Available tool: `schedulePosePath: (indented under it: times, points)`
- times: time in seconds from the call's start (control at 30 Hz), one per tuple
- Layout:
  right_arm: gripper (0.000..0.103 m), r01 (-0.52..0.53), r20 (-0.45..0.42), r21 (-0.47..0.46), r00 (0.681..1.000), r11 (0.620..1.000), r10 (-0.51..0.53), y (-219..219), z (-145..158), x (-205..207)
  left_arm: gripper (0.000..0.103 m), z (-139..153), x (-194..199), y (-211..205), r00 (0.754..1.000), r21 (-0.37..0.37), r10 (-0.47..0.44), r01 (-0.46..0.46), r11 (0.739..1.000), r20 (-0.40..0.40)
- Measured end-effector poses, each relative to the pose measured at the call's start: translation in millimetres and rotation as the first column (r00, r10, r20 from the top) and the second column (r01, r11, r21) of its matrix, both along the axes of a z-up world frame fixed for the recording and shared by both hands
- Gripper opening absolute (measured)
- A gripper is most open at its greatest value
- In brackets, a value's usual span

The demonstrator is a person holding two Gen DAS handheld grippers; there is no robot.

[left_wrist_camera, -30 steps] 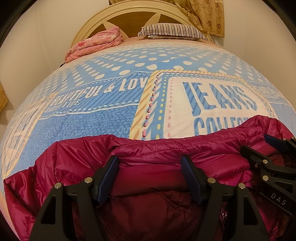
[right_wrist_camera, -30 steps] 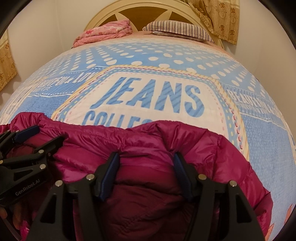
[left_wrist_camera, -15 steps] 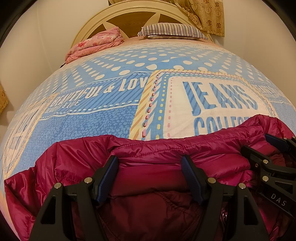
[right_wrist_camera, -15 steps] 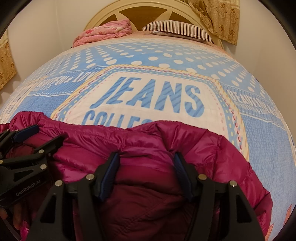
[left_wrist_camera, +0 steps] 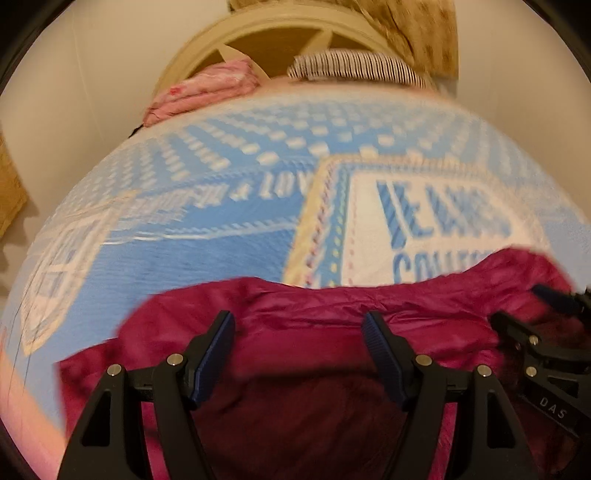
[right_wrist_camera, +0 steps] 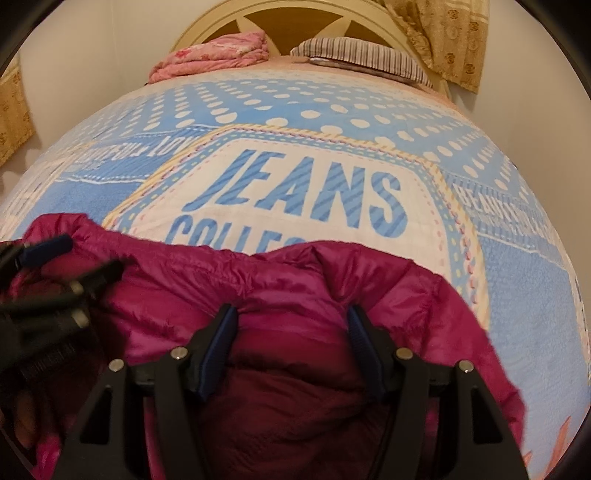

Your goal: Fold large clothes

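A magenta quilted puffer jacket (left_wrist_camera: 303, 314) lies bunched at the near end of a bed with a blue and white "JEANS" cover (left_wrist_camera: 207, 251). My left gripper (left_wrist_camera: 297, 325) is open, its fingers straddling a fold of the jacket. The right gripper shows at that view's right edge (left_wrist_camera: 532, 332). In the right wrist view the jacket (right_wrist_camera: 295, 273) fills the lower half. My right gripper (right_wrist_camera: 290, 325) is open over a puffed fold, and the left gripper (right_wrist_camera: 77, 266) is blurred at the left edge.
A pink folded blanket (right_wrist_camera: 218, 55) and a striped pillow (right_wrist_camera: 362, 55) lie at the headboard (right_wrist_camera: 295, 14). A patterned curtain (right_wrist_camera: 454, 37) hangs at the back right. White walls flank the bed.
Both grippers have lifted and tilted; the left view is now motion-blurred. The jacket's left side sits lower and further from the left camera. The jaws remain open.
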State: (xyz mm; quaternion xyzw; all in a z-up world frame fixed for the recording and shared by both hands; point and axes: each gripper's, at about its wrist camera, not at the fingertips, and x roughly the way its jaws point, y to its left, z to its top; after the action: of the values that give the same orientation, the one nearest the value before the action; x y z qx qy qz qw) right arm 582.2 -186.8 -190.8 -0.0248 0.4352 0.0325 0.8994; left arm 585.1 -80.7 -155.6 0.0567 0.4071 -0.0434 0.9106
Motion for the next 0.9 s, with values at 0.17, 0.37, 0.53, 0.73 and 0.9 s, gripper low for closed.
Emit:
schedulePosePath:
  times: [0.17, 0.37, 0.53, 0.73, 0.9]
  points:
    - [0.080, 0.004, 0.075, -0.011, 0.997, 1.000, -0.003, -22.7, 37.6, -66.1, 0.072, 36.3, -78.6, 53.3, 0.999, -0.009, -0.023, 0.024, 1.000, 0.043]
    - [0.086, 0.016, 0.033, 0.051, 0.999, 0.999, -0.017, -55.0, 34.1, -189.7, 0.072, 21.6, -202.6, 115.8, 1.000, 0.010, -0.023, 0.023, 1.000, 0.013]
    - [0.086, 0.056, -0.011, 0.058, 0.998, 0.997, -0.056, -69.3, 13.3, -284.7, 0.072, -5.9, -286.4, 146.7, 1.000, 0.044, -0.005, 0.006, 0.999, -0.028]
    - [0.086, 0.154, -0.016, 0.121, 0.988, 0.981, -0.153, -84.9, 6.8, -360.3, 0.072, -28.0, -349.5, 164.6, 0.998, 0.018, -0.010, 0.011, 1.000, -0.063]
    - [0.086, 0.186, -0.014, 0.162, 0.982, 0.969, -0.187, -82.8, 2.2, -402.3, 0.072, -36.6, -374.2, 168.6, 0.998, -0.022, 0.020, -0.021, 1.000, -0.059]
